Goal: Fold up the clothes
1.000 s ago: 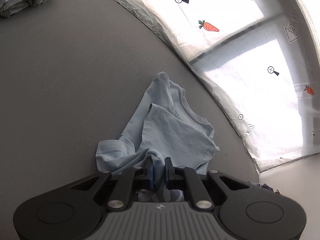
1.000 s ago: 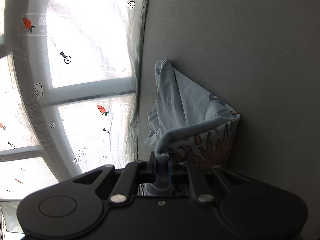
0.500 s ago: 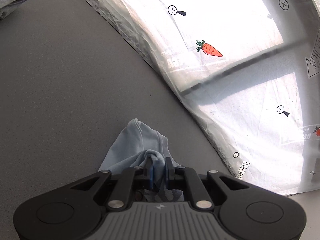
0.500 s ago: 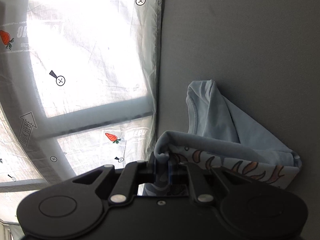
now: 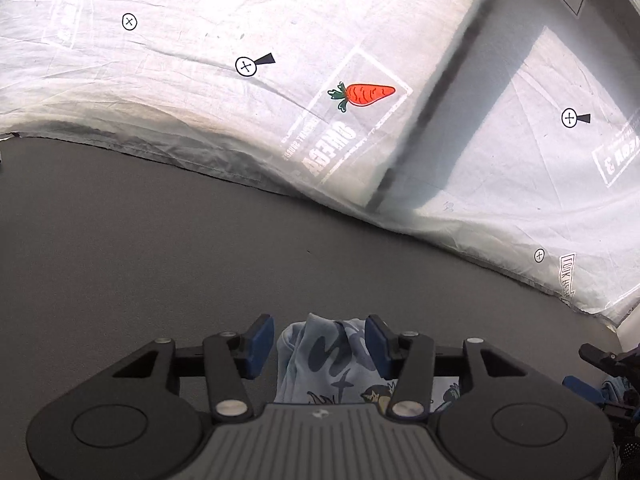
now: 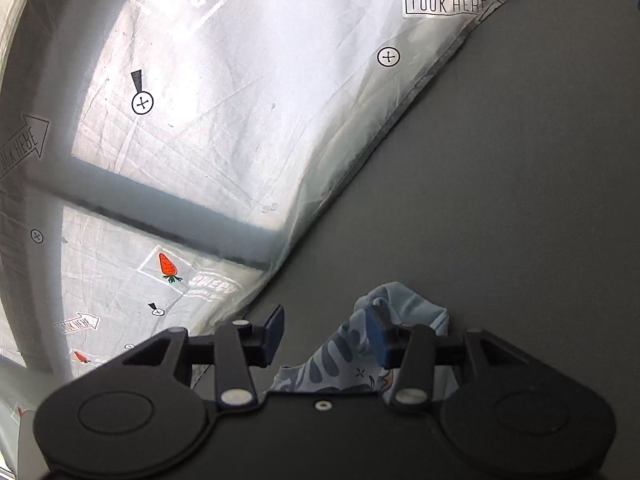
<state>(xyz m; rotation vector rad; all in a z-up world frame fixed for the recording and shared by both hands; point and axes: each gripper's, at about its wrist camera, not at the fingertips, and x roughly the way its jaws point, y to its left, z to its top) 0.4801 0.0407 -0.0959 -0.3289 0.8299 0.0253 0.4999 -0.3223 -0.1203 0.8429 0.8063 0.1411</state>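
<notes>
A light blue T-shirt with a dark printed pattern lies bunched on the grey table. In the left wrist view the shirt (image 5: 328,356) sits between the blue pads of my left gripper (image 5: 320,340), which is open and not gripping it. In the right wrist view the shirt (image 6: 404,312) lies under and around the right pad of my right gripper (image 6: 326,338), which is also open. Most of the shirt is hidden under both gripper bodies. The right gripper's tip shows at the left wrist view's right edge (image 5: 600,360).
A white translucent sheet printed with carrots, crosshair marks and arrows (image 5: 360,96) hangs along the far edge of the grey table (image 5: 160,248). It also shows in the right wrist view (image 6: 200,140). Bare grey table surface (image 6: 520,180) lies beyond the shirt.
Both grippers were shut on the shirt and have opened, letting it go. Both have moved toward the white sheet, and the shirt now lies folded over beneath them.
</notes>
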